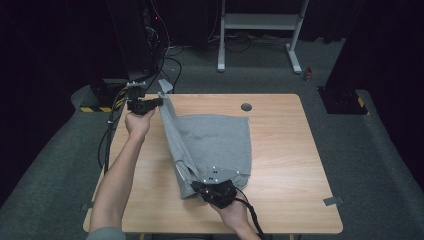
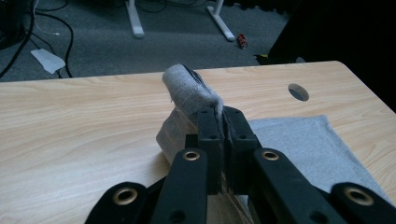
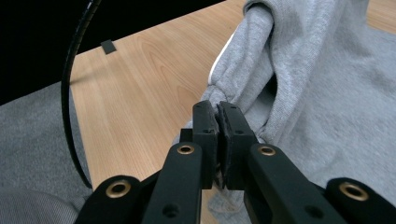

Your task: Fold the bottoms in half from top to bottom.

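A grey garment (image 1: 212,145) lies on the wooden table (image 1: 280,150), its left edge lifted into a raised fold. My left gripper (image 1: 159,101) is at the table's far left, shut on a bunched corner of the grey garment (image 2: 189,91), which sticks up past the closed jaws of the left gripper (image 2: 223,114). My right gripper (image 1: 196,185) is near the front of the table, shut on the garment's near edge. In the right gripper view the cloth (image 3: 299,70) hangs in folds above the right gripper (image 3: 218,109), pinched between its jaws.
A round cable hole (image 1: 246,107) lies near the table's far edge. A white desk frame (image 1: 260,30) and loose cables (image 1: 170,55) are on the floor behind. A piece of tape (image 1: 332,201) sticks to the front right corner. Bare wood lies right of the garment.
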